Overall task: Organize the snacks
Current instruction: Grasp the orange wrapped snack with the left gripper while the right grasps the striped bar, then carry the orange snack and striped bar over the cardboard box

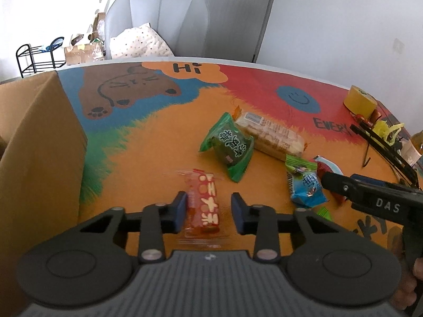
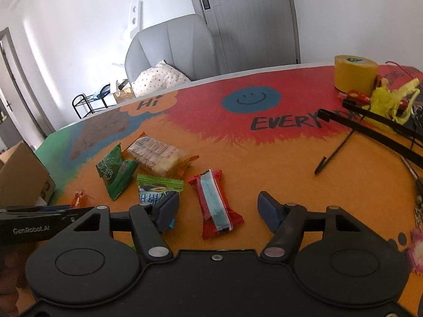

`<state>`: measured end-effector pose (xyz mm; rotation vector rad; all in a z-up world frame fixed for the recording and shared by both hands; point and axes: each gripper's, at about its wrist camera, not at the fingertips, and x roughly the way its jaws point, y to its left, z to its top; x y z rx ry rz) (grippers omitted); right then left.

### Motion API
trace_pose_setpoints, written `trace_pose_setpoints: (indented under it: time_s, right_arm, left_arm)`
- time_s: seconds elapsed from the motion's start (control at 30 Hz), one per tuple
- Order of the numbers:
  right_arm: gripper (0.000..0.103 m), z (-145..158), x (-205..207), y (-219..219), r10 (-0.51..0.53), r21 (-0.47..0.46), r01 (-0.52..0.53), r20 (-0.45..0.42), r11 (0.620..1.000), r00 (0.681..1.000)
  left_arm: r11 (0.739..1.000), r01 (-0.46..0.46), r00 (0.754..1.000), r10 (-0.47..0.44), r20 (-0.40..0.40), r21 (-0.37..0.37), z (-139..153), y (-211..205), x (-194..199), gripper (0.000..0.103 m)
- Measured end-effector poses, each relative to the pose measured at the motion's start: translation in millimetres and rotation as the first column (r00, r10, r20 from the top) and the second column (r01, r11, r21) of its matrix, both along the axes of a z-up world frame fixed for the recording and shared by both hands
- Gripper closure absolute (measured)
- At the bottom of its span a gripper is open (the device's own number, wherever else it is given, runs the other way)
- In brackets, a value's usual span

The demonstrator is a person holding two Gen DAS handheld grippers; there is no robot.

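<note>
My left gripper (image 1: 208, 210) is open, its blue pads on either side of a red clear-wrapped snack (image 1: 203, 206) lying on the table; the left pad is close to it, the right pad stands apart. A green packet (image 1: 228, 145) and a beige cracker pack (image 1: 269, 134) lie beyond it. A green-and-blue packet (image 1: 304, 179) lies to the right. My right gripper (image 2: 218, 208) is open around a red-and-blue bar (image 2: 215, 204). In the right wrist view I see the green packet (image 2: 115, 171), the cracker pack (image 2: 156, 155) and the green-and-blue packet (image 2: 156, 189).
A cardboard box (image 1: 39, 145) stands at the left, and also shows in the right wrist view (image 2: 21, 177). A yellow tape roll (image 2: 354, 72), yellow clutter (image 2: 388, 103), black rods (image 2: 370, 126) and a pen (image 2: 333, 155) crowd the right side. A grey chair (image 1: 158, 18) stands behind the table.
</note>
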<state>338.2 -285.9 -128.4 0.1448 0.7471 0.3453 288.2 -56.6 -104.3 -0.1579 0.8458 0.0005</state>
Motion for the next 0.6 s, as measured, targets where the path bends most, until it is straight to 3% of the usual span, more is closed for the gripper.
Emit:
trace_pose_setpoints:
  time_s: [0.13,0.27,0.6]
  right_arm:
    - [0.049,0.2,0.9,8.3,0.005,-0.036,-0.005,0.014,0.999,1.000]
    - [0.084,0.7,1.1,8.9,-0.009,-0.064,0.011,0.020,0.998,1.000]
    - [0.085,4.0,-29.7,-7.3,-0.005,0.026,0.005,-0.023,1.000,1.000]
  left_arm:
    - [1.000,0.015,1.000,-0.015,0.005,0.006,-0.7,-1.4,-1.1,0.081]
    - [1.000,0.021,1.000,-0.021,0.013,0.008,-1.0,-1.7,-5.3,0.083]
    - [0.999,0.025,1.000,-0.025,0.004,-0.029,4.7,-2.7,-25.4,0.084]
